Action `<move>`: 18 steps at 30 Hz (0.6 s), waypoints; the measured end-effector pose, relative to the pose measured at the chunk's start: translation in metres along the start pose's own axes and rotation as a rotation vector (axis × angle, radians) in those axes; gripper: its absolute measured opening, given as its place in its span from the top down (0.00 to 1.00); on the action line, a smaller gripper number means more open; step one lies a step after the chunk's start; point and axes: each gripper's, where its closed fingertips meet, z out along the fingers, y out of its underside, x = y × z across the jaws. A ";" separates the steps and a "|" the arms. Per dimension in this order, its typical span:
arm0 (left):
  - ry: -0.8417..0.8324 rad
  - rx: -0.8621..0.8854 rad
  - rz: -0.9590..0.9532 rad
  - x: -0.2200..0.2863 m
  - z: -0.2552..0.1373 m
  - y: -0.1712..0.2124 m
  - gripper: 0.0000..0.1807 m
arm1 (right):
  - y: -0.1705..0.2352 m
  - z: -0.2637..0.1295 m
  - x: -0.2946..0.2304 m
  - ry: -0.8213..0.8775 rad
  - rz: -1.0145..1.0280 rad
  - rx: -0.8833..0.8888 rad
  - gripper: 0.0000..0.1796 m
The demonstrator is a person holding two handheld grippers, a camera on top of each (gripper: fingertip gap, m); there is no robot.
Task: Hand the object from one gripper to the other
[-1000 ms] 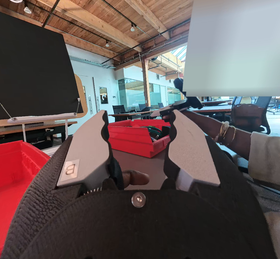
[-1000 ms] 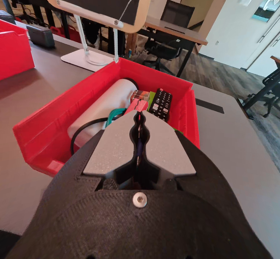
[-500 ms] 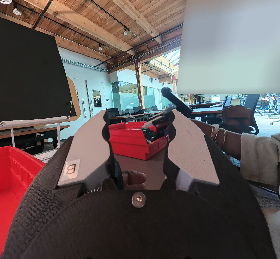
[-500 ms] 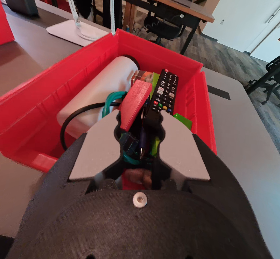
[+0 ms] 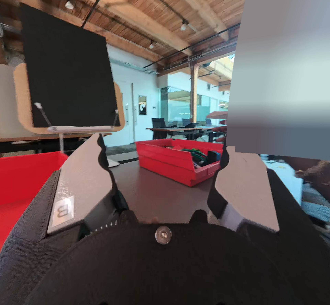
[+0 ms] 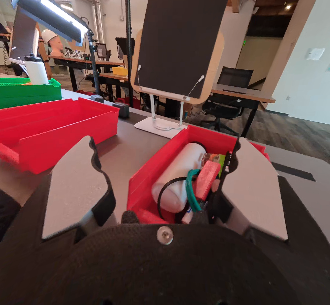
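Note:
My left gripper (image 5: 161,142) is open wide and empty, held low over the dark table (image 5: 160,192). It faces a red bin (image 5: 166,164) filled with small things. My right gripper (image 6: 164,138) is also open wide and empty, just in front of and above the same red bin (image 6: 141,175). In that bin lie a white cylinder (image 6: 176,176), a red block (image 6: 207,178), a green cable loop (image 6: 190,191) and a black remote (image 6: 227,160), which is partly hidden by my right finger. Neither gripper holds anything.
An empty red bin (image 6: 53,123) stands to the left and also shows in the left wrist view (image 5: 21,171). Behind it is a green bin (image 6: 30,91). A black board on a white stand (image 6: 178,46) stands at the table's far edge. A blurred arm (image 5: 316,171) is at the right. The red block (image 6: 207,178) is about 15 centimeters from my right fingertips and 35 centimeters from my left.
My right gripper was shut on a thin object over the full bin, then opened wide and drew back and up. My left gripper opened wider and turned left. The right gripper left its view.

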 end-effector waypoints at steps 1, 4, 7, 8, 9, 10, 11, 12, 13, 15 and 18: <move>-0.036 -0.019 0.038 -0.008 -0.002 -0.005 0.32 | 0.003 -0.002 -0.008 0.000 0.016 -0.008 0.24; -0.097 -0.138 0.157 -0.032 -0.009 -0.003 0.45 | 0.026 0.000 -0.030 -0.010 0.058 -0.078 0.31; -0.138 -0.300 0.091 -0.052 -0.015 0.030 0.54 | 0.065 0.010 -0.043 0.009 0.076 -0.227 0.40; -0.160 -0.338 0.046 -0.057 -0.016 0.042 0.58 | 0.078 0.013 -0.046 0.020 0.078 -0.280 0.44; -0.180 -0.382 0.027 -0.060 -0.015 0.050 0.61 | 0.091 0.017 -0.048 0.032 0.074 -0.338 0.47; -0.214 -0.428 0.026 -0.066 -0.013 0.054 0.63 | 0.104 0.020 -0.049 0.045 0.069 -0.398 0.51; -0.241 -0.485 0.050 -0.071 -0.010 0.058 0.65 | 0.114 0.024 -0.050 0.058 0.068 -0.450 0.55; -0.271 -0.556 0.105 -0.078 -0.008 0.065 0.65 | 0.123 0.027 -0.051 0.067 0.063 -0.490 0.57; -0.305 -0.630 0.170 -0.085 -0.007 0.074 0.65 | 0.130 0.030 -0.050 0.083 0.044 -0.523 0.60; -0.301 -0.761 0.202 -0.087 -0.006 0.097 0.66 | 0.137 0.033 -0.045 0.136 -0.032 -0.574 0.67; -0.368 -0.859 0.249 -0.100 -0.009 0.114 0.88 | 0.142 0.032 -0.045 0.161 -0.110 -0.632 0.90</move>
